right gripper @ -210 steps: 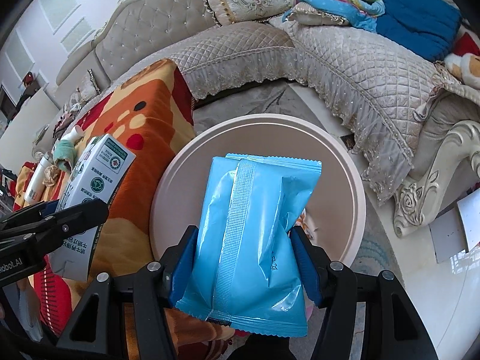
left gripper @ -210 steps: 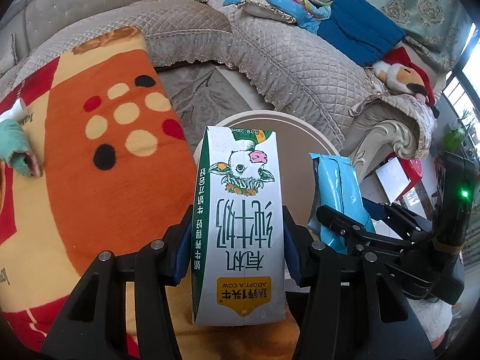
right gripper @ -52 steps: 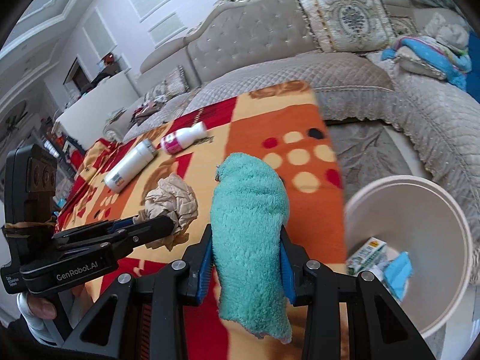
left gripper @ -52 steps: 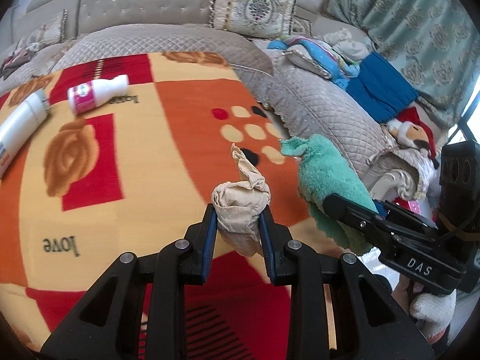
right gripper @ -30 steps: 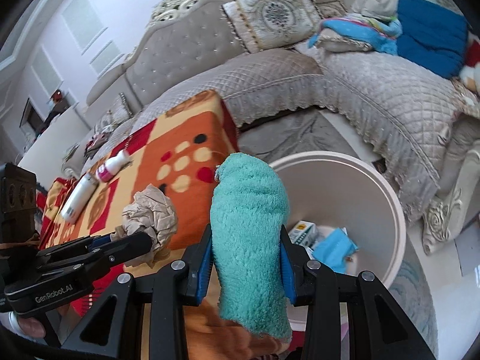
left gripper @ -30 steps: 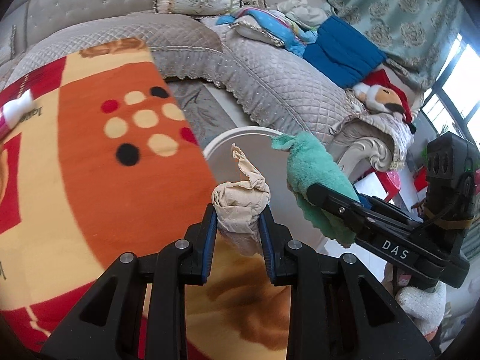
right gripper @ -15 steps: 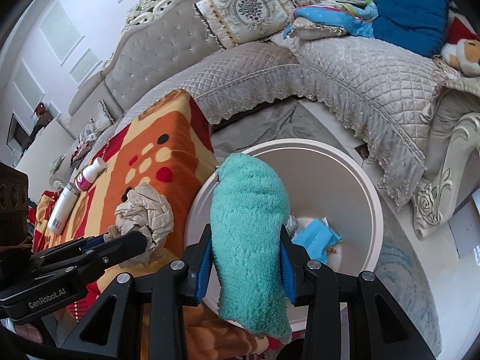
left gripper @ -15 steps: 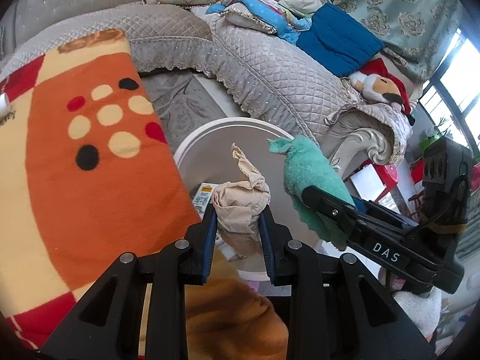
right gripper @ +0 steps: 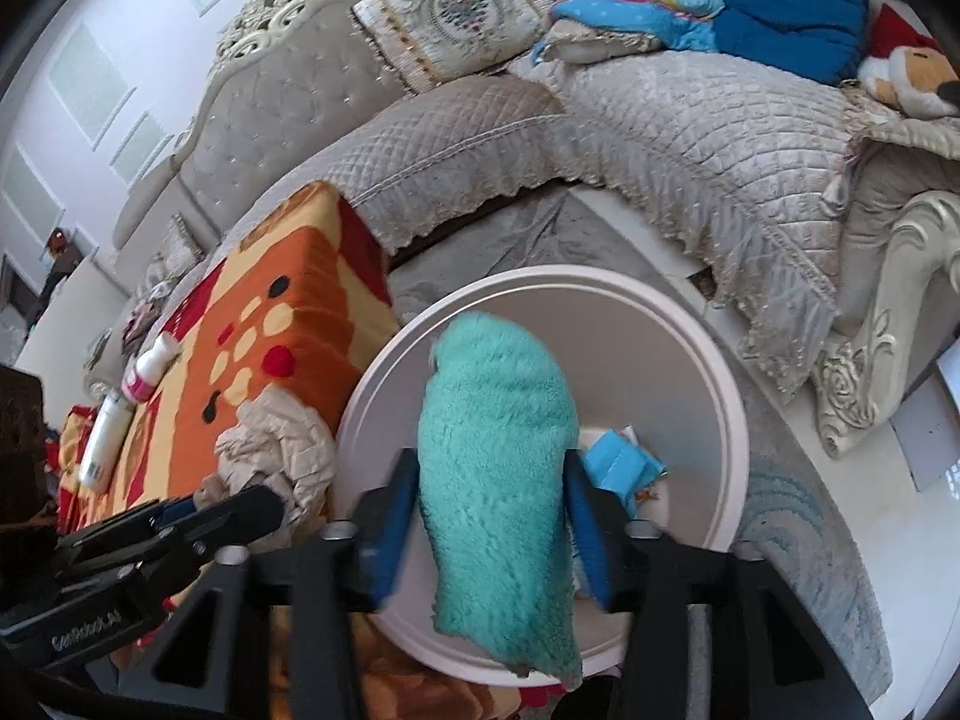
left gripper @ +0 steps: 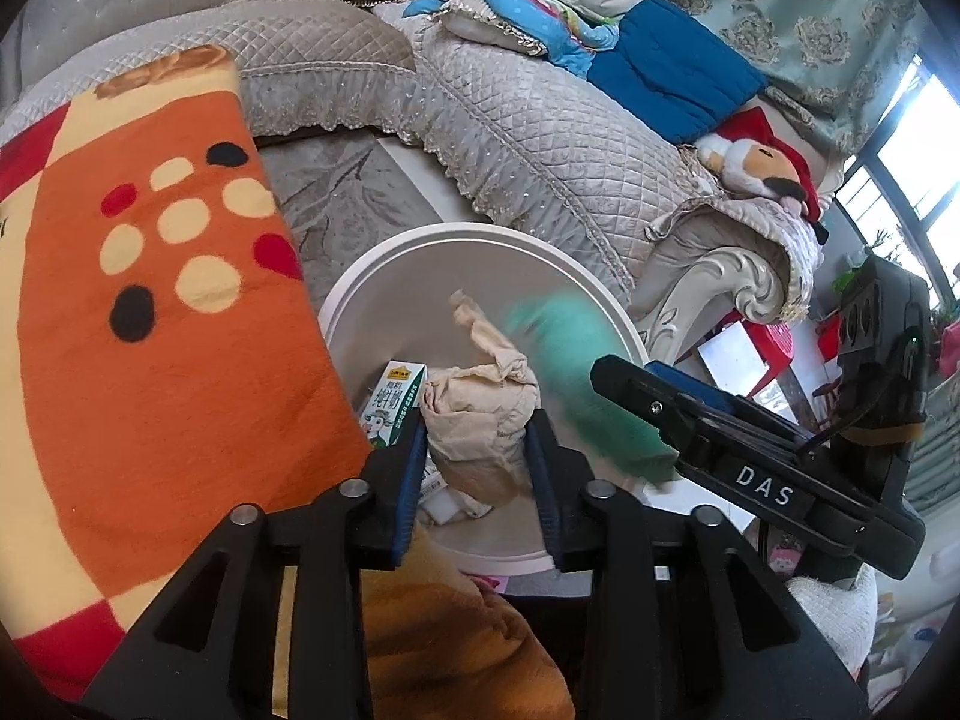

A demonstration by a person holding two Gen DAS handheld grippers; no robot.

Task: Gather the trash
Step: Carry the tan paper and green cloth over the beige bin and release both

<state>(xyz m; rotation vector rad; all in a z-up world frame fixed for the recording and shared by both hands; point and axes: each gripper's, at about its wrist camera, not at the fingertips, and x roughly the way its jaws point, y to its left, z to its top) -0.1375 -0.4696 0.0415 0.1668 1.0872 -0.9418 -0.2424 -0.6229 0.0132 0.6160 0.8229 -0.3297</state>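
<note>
My left gripper is shut on a crumpled beige paper wad and holds it over the near side of a round white bin. My right gripper holds a fluffy teal cloth over the same bin; its jaws look slightly parted and the cloth is motion-blurred in the left wrist view. A green-and-white milk carton and a blue wrapper lie inside the bin.
An orange patterned blanket covers the surface left of the bin. A pink-capped bottle and a white bottle lie on it. A grey quilted sofa stands behind the bin, with a plush toy on it.
Both grippers have moved further over the bin. The right jaws have spread a little and the teal cloth has turned blurred, as if slipping down.
</note>
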